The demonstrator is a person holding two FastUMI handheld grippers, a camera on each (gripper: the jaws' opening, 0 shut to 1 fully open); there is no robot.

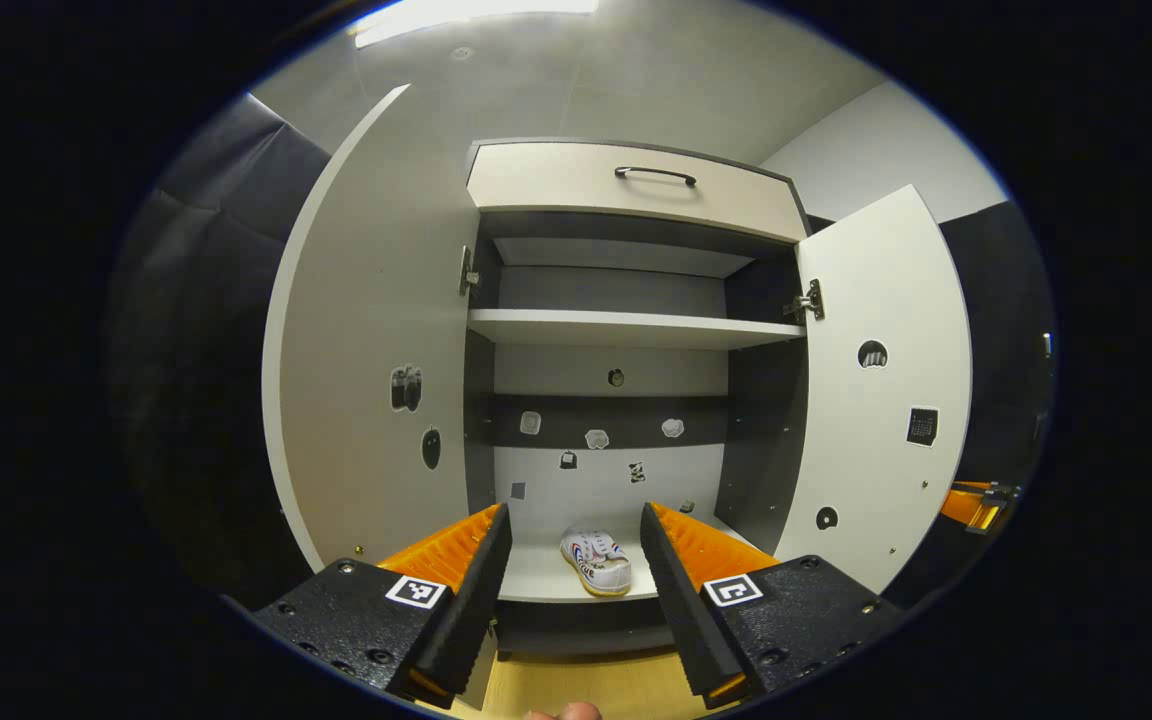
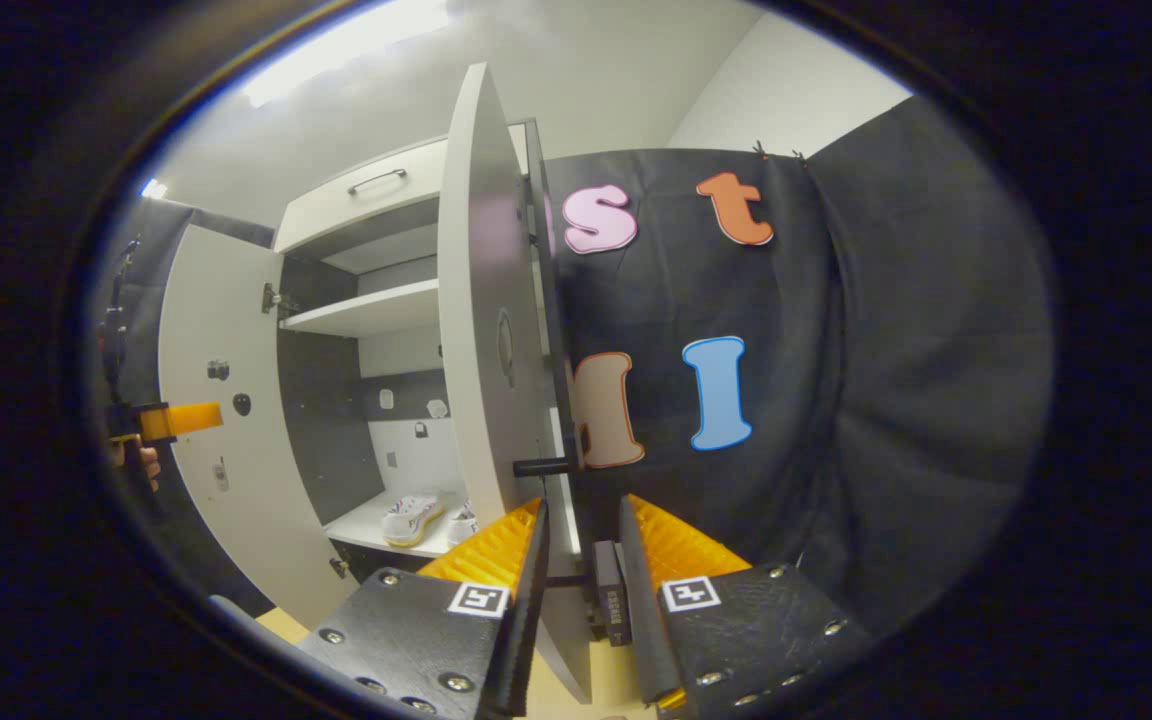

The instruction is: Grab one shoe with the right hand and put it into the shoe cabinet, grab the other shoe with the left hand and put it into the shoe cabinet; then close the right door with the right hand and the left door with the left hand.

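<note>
Two shoes (image 2: 411, 518) already lie on the bottom shelf (image 1: 536, 575), straight ahead of the released left tongs (image 1: 576, 560), while the right tongs (image 2: 581, 560), spread and empty, straddle the right door (image 2: 481, 330) edge and should push it shut evenly.

The tall white-and-grey wooden shoe cabinet (image 1: 626, 330) stands open before the left tongs (image 1: 576, 570), its left door (image 1: 376, 340) and right door (image 1: 886, 400) swung out to either side. A white canvas shoe (image 1: 597, 560) lies on the bottom shelf (image 1: 546, 575). A middle shelf (image 1: 626, 328) is above it, and a drawer (image 1: 626, 185) on top. The right tongs (image 2: 581, 570) sit astride the right door's edge (image 2: 561, 560), beside its bar handle (image 2: 541, 466).
</note>
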